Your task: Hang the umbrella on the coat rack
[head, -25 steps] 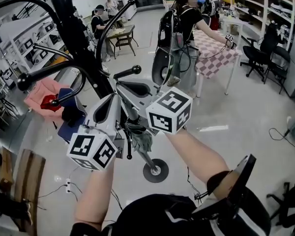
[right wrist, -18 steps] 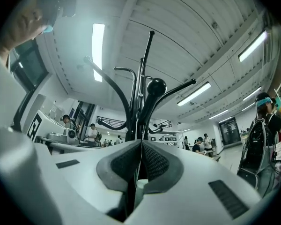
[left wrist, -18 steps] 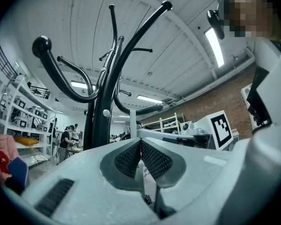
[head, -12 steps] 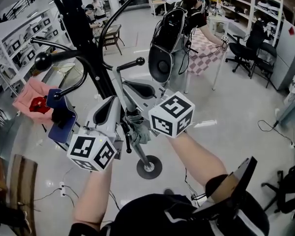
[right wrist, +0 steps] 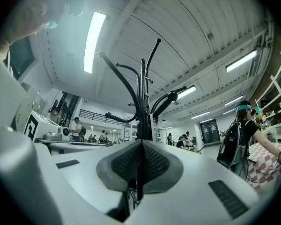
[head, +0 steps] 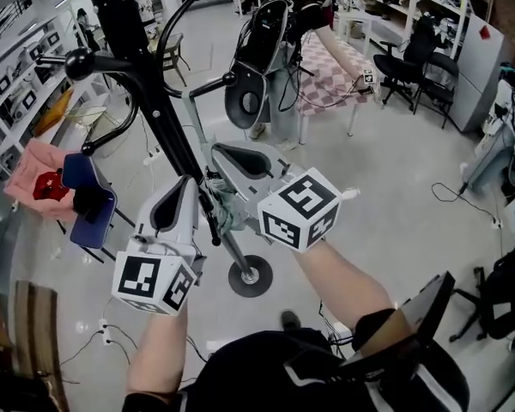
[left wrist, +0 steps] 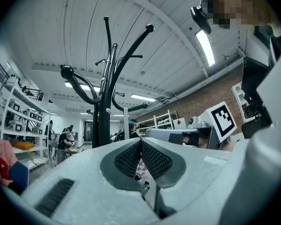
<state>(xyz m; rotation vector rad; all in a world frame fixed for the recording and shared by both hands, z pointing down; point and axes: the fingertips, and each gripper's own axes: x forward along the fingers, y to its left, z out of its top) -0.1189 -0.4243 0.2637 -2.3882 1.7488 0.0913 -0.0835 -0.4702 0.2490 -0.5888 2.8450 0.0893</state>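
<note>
The black coat rack (head: 154,101) rises on the left from a round base (head: 249,277), and its curved hooks (head: 77,58) spread above. The folded grey-green umbrella (head: 227,211) hangs beside the pole, between my two grippers. My right gripper (head: 221,151) points upward and is shut, with a thin dark strip of the umbrella between its pads (right wrist: 141,146). My left gripper (head: 187,185) is also shut. Its pads meet at the tip (left wrist: 140,142) with nothing clearly between them. Both gripper views look up at the rack's hooks (left wrist: 105,102) (right wrist: 143,102).
A person with a backpack (head: 257,67) stands behind the rack at a table with a checked cloth (head: 326,58). Office chairs (head: 403,67) are at the back right. A blue chair (head: 86,204) and pink cloth (head: 43,174) sit at the left, and cables lie on the floor.
Both grippers and the umbrella have drawn closer to the rack's pole. The umbrella now sits higher and further left, and the rack's base has shifted left in view.
</note>
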